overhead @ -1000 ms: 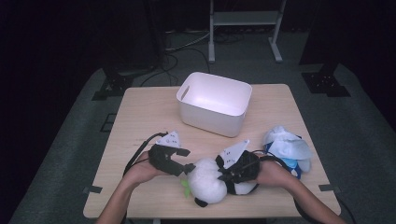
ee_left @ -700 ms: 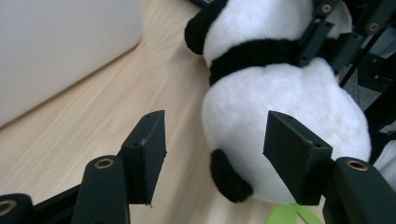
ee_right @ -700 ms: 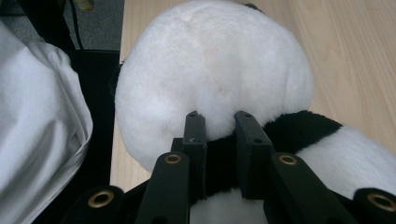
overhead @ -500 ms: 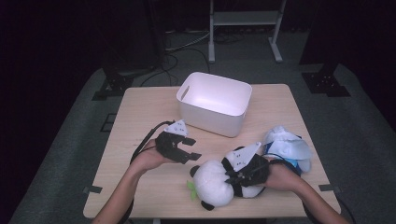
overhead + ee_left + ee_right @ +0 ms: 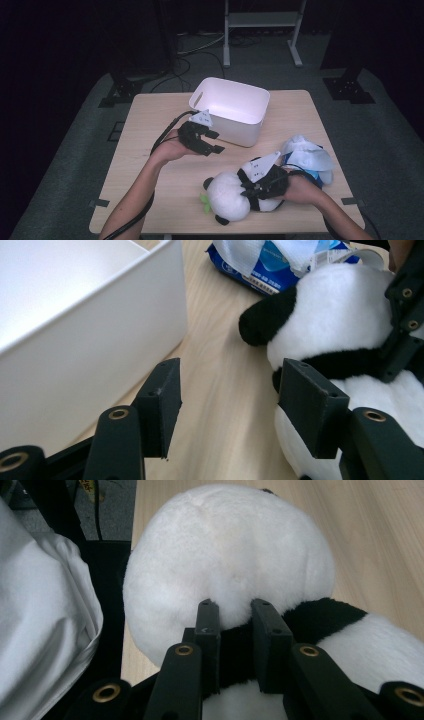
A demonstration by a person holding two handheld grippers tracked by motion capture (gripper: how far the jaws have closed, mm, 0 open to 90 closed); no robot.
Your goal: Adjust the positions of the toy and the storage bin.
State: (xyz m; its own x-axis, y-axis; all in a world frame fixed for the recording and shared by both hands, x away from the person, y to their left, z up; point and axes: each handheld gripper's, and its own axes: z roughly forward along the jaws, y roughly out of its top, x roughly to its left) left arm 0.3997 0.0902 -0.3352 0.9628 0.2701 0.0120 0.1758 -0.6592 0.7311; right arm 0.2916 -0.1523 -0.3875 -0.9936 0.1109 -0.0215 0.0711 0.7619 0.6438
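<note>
Right gripper [image 5: 248, 190] is pinching the panda's [image 5: 227, 197] neck at lower centre, empty left gripper [image 5: 210, 141] half-closing; plush risks slipping.

Panda toy [image 5: 225, 545]: soft plush, short fuzzy pile in white and black, matt; pinched between the right gripper [image 5: 235, 615] fingers [image 5: 207, 625].
Gripper fingers, both: matt black plastic with a faintly grainy face and brass-coloured rivets; left gripper [image 5: 230, 405] alike.
Desk [image 5: 225, 390]: pale wood grain, smooth satin finish, beneath the left fingers [image 5: 162, 400].
Bin [image 5: 85, 335]: smooth white plastic, slight sheen, left of those fingers.
Wipes pack [image 5: 280, 260]: glossy blue and white film, beyond them.
</note>
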